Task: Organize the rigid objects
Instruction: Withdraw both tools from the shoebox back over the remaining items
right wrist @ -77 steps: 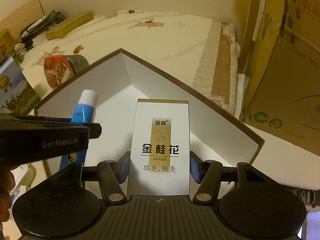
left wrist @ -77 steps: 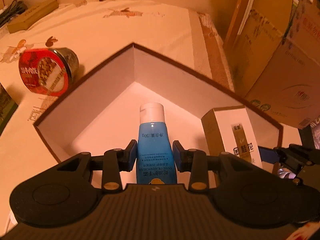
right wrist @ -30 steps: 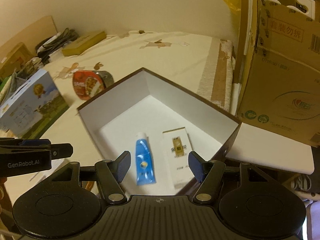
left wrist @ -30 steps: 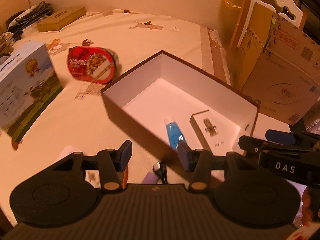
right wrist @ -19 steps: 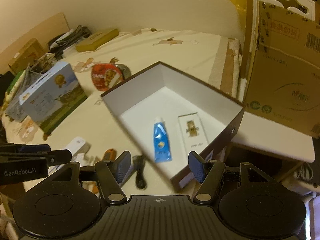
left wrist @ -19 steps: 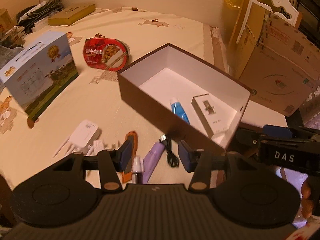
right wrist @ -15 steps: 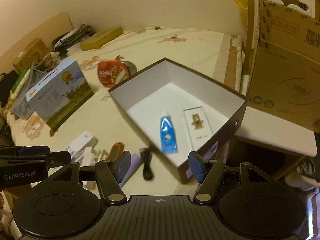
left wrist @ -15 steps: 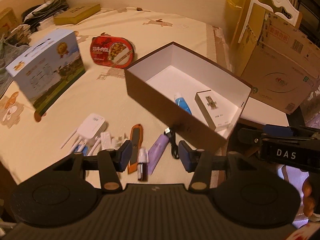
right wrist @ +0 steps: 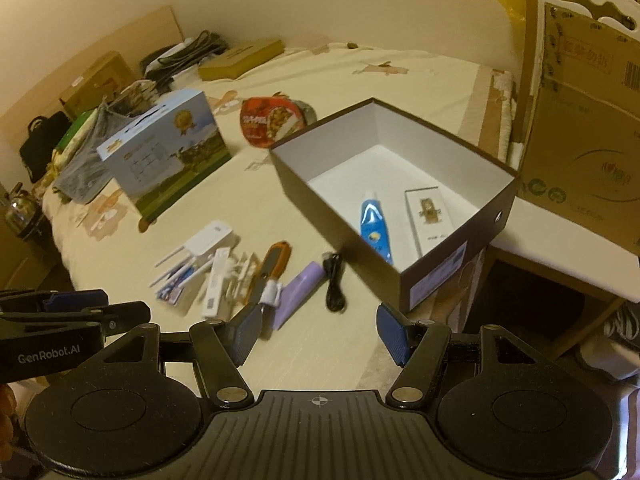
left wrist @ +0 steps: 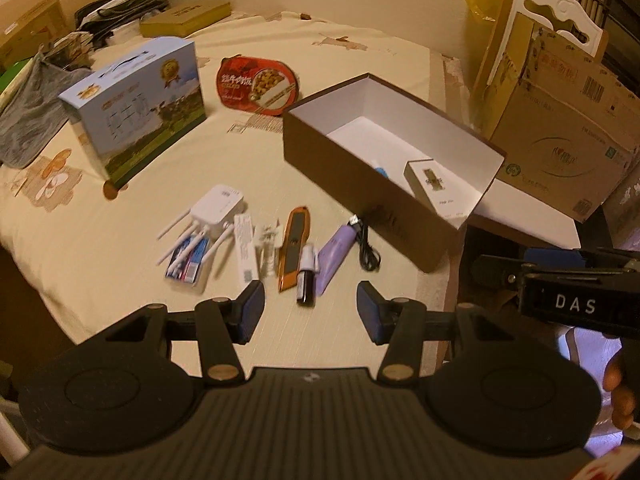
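Rectangular brown box, white-lined

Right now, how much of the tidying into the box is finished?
Done: blue tube and white carton lie in the box. In hand: nothing; left gripper and right gripper are open. Left on the bed: knife, purple tube, cable, vial, router.

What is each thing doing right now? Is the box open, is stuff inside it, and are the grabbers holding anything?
Brown box: open, no lid on.
Blue tube: lying flat inside the box.
White carton: lying flat inside the box, beside the tube.
Orange utility knife: lying on the bed, outside the box.
Purple tube: lying on the bed.
Black cable: loose on the bed.
Left gripper: open, empty.
Right gripper: open, empty.
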Motion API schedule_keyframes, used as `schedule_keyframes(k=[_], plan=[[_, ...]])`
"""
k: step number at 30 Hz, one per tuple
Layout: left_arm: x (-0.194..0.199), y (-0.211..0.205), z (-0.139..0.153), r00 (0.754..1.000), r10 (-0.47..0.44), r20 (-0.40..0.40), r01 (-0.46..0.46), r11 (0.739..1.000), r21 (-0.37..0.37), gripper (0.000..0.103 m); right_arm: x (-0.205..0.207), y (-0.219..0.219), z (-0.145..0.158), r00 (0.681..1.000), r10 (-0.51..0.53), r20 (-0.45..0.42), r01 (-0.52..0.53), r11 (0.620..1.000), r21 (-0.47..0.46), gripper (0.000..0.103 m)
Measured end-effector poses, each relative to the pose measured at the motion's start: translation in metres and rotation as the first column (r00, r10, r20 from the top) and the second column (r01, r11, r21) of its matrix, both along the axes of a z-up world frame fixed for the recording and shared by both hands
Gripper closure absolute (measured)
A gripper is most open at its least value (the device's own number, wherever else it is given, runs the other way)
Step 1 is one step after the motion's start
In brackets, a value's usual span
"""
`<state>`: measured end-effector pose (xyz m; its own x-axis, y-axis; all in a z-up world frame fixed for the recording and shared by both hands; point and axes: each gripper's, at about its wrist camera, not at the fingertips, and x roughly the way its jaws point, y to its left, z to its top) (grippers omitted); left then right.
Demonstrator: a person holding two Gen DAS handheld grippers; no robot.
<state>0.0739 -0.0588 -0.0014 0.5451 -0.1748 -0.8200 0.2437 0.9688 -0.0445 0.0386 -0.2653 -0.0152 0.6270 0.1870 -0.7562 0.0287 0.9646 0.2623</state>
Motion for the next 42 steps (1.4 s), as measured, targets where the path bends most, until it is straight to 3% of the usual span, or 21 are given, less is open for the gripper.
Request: schedule_keyframes(k=[20,30,42], plan=[[-0.054,0.035,-0.006,0.997,0.074,0.026,-0.074,0.997,0.006,0.057,-0.043,0.037,-0.003,0.996,0.091,0.006,-0.091,0.996,-0.001,0.042],[-0.039,0.043,-0.028,0.995,0.104,-0.013,-0.104,0.995,0.008,0.057,-0.027,0.045,-0.02,0.992,0.127,-0.009,-0.127,0.992,0.005,0.042],[-0.002,0.046,-0.061,0.993,0.098,-0.066,-0.097,0.995,0.017,0.057,0.005,0.032,-0.049,0.995,0.088,-0.048,-0.087,0.996,0.027,0.042]])
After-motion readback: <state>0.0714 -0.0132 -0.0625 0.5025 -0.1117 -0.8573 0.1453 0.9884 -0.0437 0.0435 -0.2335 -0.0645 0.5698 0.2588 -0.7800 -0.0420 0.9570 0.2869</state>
